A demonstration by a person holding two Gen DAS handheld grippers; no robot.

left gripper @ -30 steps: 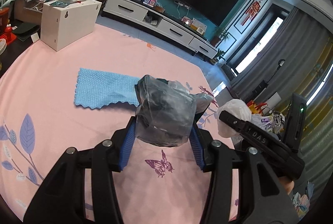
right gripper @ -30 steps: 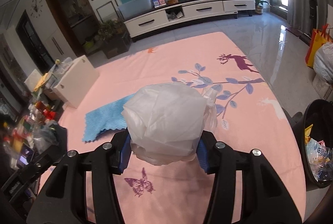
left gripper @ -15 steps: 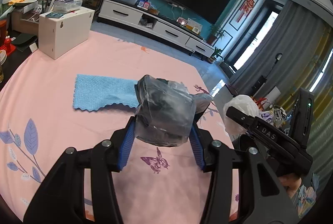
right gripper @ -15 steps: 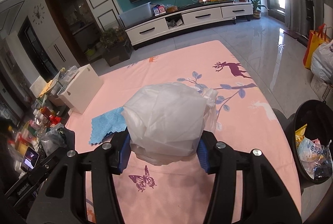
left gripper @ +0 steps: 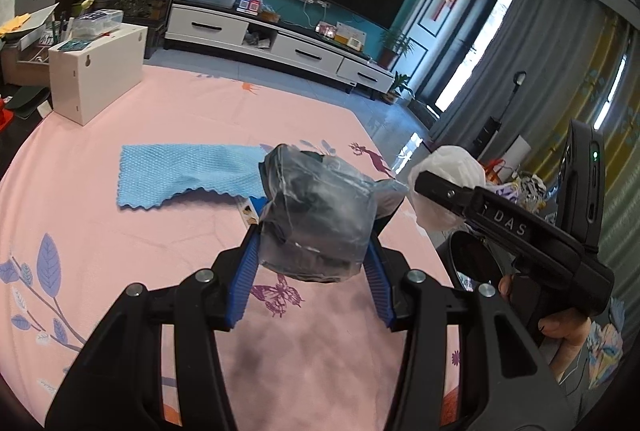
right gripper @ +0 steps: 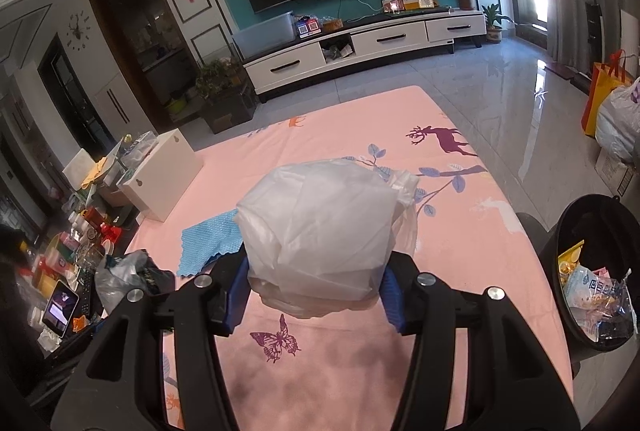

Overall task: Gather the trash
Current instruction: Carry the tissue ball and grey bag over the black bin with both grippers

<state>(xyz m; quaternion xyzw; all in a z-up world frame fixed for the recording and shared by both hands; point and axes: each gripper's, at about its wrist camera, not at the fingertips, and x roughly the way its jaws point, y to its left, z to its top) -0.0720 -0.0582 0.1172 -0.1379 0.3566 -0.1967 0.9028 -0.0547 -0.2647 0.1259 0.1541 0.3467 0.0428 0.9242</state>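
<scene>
My left gripper (left gripper: 314, 245) is shut on a clear grey plastic bag (left gripper: 316, 211) with dark contents, held above the pink cloth-covered table (left gripper: 120, 251). My right gripper (right gripper: 315, 271) is shut on a crumpled white plastic bag (right gripper: 320, 223), also held above the table. In the left wrist view the right gripper's black body is to the right with the white bag (left gripper: 452, 167) at its tip. A black trash bin (right gripper: 576, 215) holding wrappers stands off the table's right edge, to the right of the right gripper.
A blue cloth (left gripper: 180, 175) lies flat on the table beyond both bags. A white box (left gripper: 96, 75) stands at the table's far left corner, with clutter beside it. Beyond the table are a TV cabinet (right gripper: 360, 47) and shiny floor.
Both grippers have risen a little with their bags still held. The left view has rolled slightly, and more of the trash bin shows at the right of the right wrist view.
</scene>
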